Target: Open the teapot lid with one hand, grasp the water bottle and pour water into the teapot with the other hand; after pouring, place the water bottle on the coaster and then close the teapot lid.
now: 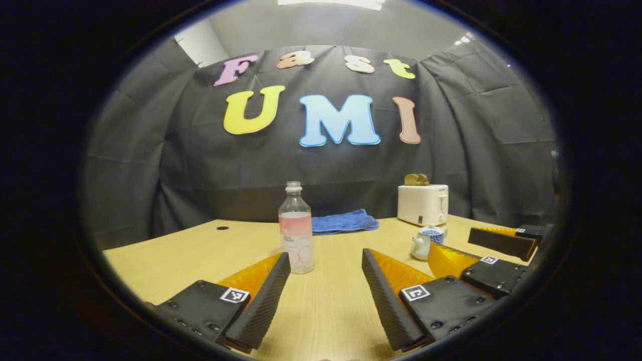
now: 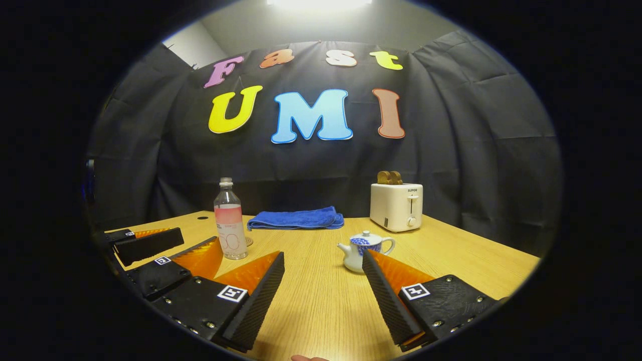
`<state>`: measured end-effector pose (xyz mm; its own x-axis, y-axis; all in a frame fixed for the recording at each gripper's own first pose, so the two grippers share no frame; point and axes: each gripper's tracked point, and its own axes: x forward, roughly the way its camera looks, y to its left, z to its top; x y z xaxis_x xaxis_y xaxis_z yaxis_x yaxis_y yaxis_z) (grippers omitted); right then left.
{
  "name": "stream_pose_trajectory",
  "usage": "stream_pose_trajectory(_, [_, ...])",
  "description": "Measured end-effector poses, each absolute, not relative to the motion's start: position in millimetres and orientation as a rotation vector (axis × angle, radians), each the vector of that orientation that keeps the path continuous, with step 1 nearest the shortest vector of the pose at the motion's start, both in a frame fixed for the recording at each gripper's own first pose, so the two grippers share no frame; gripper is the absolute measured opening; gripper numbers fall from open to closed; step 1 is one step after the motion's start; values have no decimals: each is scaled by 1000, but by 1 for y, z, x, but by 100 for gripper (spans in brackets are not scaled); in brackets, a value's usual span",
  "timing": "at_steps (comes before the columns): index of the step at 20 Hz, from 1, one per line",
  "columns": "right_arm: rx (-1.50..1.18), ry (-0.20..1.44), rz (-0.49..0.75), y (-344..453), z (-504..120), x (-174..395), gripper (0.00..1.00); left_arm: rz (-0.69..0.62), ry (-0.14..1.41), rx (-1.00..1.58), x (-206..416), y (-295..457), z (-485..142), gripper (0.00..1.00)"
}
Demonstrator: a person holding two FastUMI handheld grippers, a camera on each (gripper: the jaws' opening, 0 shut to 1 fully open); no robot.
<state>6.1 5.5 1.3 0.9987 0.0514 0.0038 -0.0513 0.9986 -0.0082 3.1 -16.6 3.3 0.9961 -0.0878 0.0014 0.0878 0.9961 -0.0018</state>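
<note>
Wooden surface (image 2: 321, 301) carries bottle (image 2: 230, 220) and lidded teapot (image 2: 363, 249), partly hidden behind the right gripper (image 2: 323, 293); both grippers' fingers spread, empty.

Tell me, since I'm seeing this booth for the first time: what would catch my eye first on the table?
The clear water bottle stands upright left of centre on the wooden table, with the small blue-and-white teapot, lid on, to its right. Behind them a folded blue towel lies by the wall, and a white toaster holding bread stands at the back right. Nearest the cameras, the left gripper and right gripper hover with jaws open, holding nothing.
</note>
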Motion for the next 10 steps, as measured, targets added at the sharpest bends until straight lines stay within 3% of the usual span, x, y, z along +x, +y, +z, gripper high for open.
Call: stream_pose_trajectory(10, [27,3,-50,-62,30,99,96,-51,5,-23,36,18,16,100])
